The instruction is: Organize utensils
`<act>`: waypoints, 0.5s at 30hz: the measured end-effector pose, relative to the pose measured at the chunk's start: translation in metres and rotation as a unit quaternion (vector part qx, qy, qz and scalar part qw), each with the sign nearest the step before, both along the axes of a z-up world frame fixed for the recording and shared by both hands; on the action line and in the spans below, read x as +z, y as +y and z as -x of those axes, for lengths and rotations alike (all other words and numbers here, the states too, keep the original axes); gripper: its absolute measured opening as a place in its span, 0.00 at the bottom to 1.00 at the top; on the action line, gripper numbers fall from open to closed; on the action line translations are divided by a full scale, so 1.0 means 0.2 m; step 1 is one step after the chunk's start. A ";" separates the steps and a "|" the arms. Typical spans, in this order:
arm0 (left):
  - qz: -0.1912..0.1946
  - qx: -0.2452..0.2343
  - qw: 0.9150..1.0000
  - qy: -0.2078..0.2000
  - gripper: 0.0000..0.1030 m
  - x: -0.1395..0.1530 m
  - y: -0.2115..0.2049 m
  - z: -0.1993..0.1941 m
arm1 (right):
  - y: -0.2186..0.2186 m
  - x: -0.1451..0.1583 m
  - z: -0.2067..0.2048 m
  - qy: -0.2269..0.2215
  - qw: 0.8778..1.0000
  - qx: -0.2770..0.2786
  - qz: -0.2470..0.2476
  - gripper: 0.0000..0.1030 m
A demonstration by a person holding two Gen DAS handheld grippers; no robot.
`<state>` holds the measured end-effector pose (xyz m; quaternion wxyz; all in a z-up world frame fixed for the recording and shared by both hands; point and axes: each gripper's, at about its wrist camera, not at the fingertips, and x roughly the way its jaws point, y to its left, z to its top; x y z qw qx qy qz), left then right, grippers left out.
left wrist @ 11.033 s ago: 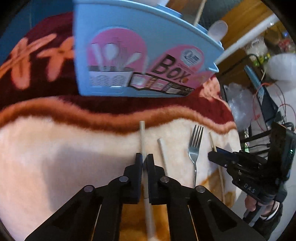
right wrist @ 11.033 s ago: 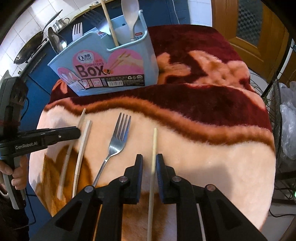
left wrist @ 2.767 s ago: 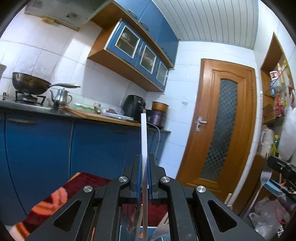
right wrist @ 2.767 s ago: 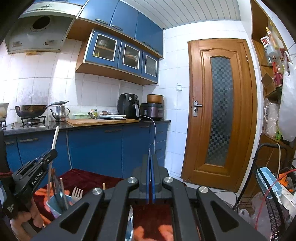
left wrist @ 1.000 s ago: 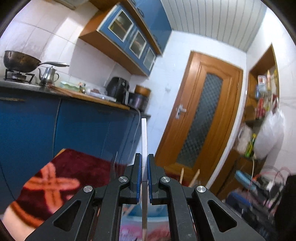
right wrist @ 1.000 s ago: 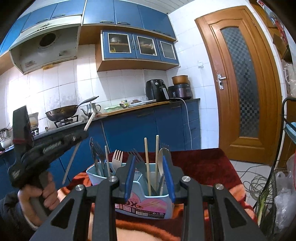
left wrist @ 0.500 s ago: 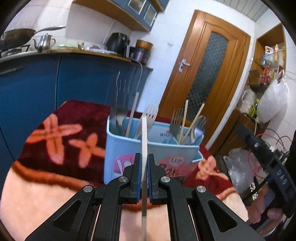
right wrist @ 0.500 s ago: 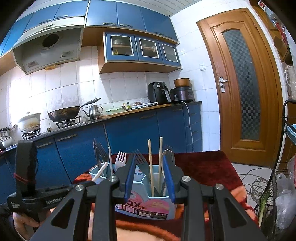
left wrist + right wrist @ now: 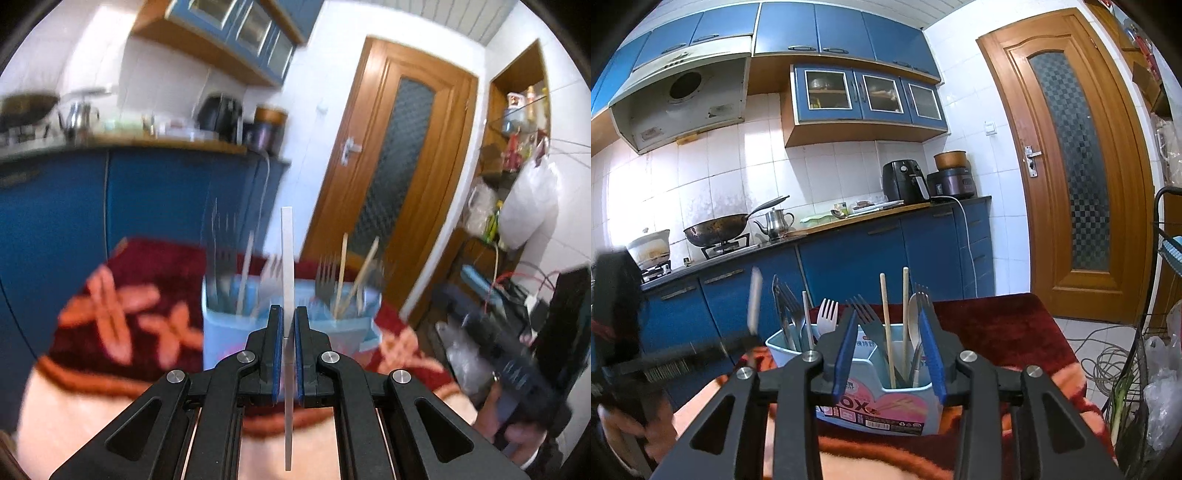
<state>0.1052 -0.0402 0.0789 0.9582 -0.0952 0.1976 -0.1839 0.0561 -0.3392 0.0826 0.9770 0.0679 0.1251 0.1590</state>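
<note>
A light blue utensil box [image 9: 236, 332] stands on the red and cream blanket and holds forks, chopsticks and a spoon; it also shows in the right wrist view [image 9: 879, 402]. My left gripper [image 9: 288, 314] is shut on a white chopstick [image 9: 287, 266], held upright just in front of and above the box. In the right wrist view the left gripper [image 9: 746, 341] is blurred at the box's left side, with the chopstick [image 9: 754, 299] standing up. My right gripper [image 9: 888, 321] is open and empty, just in front of the box.
The fuzzy blanket [image 9: 1015, 328] covers the table. Blue kitchen cabinets [image 9: 857, 254] with a wok and kettle stand behind. A wooden door [image 9: 1067, 166] is at the right. A wire rack [image 9: 1145, 369] with bags and cables is at the far right.
My left gripper has tilted up and moved with the chopstick toward the box, with motion blur. My right gripper stays open in front of the box, having released its chopstick earlier.
</note>
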 end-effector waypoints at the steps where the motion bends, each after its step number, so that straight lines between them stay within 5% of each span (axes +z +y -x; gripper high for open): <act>1: -0.001 0.008 1.000 -0.020 0.05 0.04 0.00 0.00 | 0.00 0.00 0.00 0.001 1.000 0.001 0.000 0.40; 7: 0.019 0.040 0.993 -0.113 0.05 0.18 0.00 -0.08 | 0.00 0.00 0.00 0.000 1.000 0.003 0.001 0.43; 11: -0.002 0.070 0.983 -0.169 0.05 0.18 -0.05 -0.13 | 0.00 -0.02 -0.01 0.003 1.000 0.006 0.000 0.44; 15: -0.021 0.090 0.982 -0.167 0.06 0.10 -0.09 -0.23 | 0.01 -0.04 -0.01 0.007 1.000 0.009 0.001 0.44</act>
